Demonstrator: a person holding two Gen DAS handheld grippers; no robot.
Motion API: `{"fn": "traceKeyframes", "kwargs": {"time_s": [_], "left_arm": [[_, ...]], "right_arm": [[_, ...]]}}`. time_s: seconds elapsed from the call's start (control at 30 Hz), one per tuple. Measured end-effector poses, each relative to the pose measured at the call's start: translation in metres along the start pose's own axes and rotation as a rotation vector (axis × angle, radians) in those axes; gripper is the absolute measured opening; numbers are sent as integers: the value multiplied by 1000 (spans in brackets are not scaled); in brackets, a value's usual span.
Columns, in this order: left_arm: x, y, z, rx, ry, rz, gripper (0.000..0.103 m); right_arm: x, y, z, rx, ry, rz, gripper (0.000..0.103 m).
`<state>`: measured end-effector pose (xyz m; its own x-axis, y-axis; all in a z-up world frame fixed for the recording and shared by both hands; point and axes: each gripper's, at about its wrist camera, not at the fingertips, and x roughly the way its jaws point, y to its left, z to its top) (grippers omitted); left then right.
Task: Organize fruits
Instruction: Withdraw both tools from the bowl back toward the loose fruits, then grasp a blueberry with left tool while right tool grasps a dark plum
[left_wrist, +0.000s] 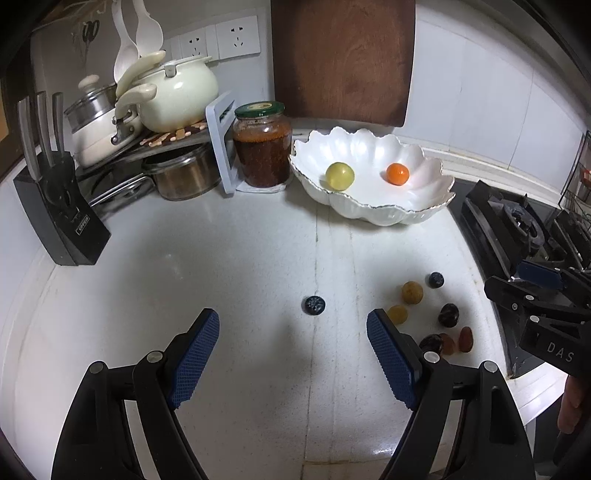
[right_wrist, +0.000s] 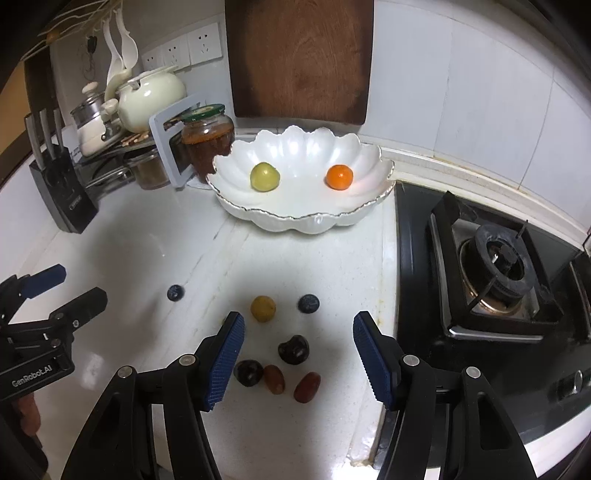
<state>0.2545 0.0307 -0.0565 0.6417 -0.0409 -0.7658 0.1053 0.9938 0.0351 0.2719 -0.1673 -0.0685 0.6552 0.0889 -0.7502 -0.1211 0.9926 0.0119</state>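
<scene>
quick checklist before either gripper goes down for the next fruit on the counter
1. Left gripper open and holding nothing: ok.
2. Right gripper open and holding nothing: ok.
3. Lone blueberry sits ahead between the left fingers, clear of other fruit: ok.
4. Dark cherry lies between the right fingers, but a second cherry and two red dates crowd it: not ok.
5. White bowl has room beside the green fruit and orange fruit: ok.
6. Fruit firmness for gripping: cannot tell.

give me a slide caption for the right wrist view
Open right gripper above small loose fruits; scalloped white bowl holds two.
</scene>
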Motion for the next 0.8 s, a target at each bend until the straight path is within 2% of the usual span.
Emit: {"fn": "traceKeyframes", "kwargs": {"time_s": [0.3,0.67,0.8], "left_arm": [[21,-2,-4,28,14,-1,78],[60,-2,-6,54,66,-21,68],[72,-4,-5,59,84,-30,65]], "right_arm": [[17,0,-8,27,49,-9,62],[41,3,-10,33,102,-15,61],[51,2,-10,47,127,-8,57]]}}
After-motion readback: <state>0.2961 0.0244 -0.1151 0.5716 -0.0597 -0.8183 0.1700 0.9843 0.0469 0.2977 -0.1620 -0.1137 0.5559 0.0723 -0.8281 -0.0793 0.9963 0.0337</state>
